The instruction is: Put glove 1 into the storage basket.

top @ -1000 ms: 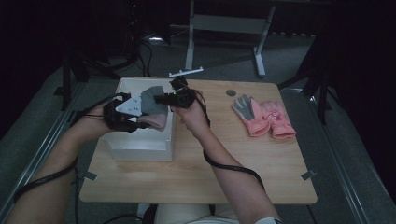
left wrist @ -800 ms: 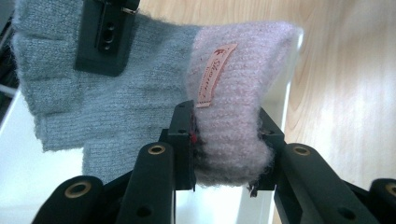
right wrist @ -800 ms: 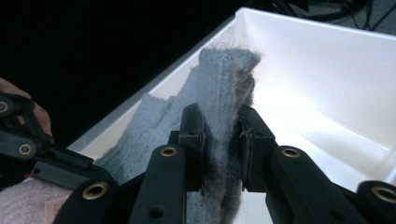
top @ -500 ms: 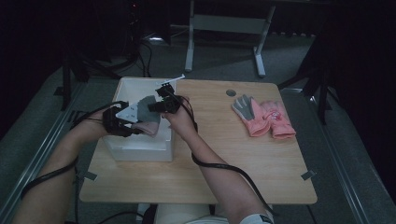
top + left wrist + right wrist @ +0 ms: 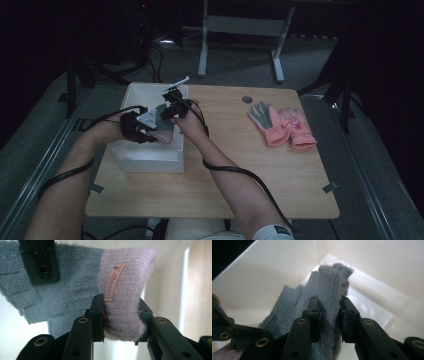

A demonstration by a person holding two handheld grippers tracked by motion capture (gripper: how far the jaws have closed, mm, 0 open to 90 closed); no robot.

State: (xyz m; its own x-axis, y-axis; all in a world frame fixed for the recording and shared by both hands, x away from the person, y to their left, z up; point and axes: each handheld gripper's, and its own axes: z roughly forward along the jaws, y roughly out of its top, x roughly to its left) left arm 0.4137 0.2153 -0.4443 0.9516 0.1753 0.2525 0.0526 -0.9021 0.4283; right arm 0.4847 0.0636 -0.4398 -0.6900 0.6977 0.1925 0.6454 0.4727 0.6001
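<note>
Lowering a knitted glove (image 5: 82, 287), grey at the fingers and pink at the cuff, into a white box (image 5: 150, 157) at nine o'clock on the wooden table (image 5: 240, 180). Left gripper (image 5: 121, 315) clenching the fuzzy pink cuff beside its sewn label (image 5: 113, 281); right gripper (image 5: 330, 312) pinching a grey finger, its jaws having just been opening slightly with the wool between them. Sagging and folding freely, judged light, soft, non-slippery and unbreakable; gripping best at the thick cuff or bunched fingers. Hanging just inside the box, smooth pale walls all around, nothing else visible within. Lying at three o'clock, well apart, a matching pink and grey glove pair (image 5: 282, 125).
</note>
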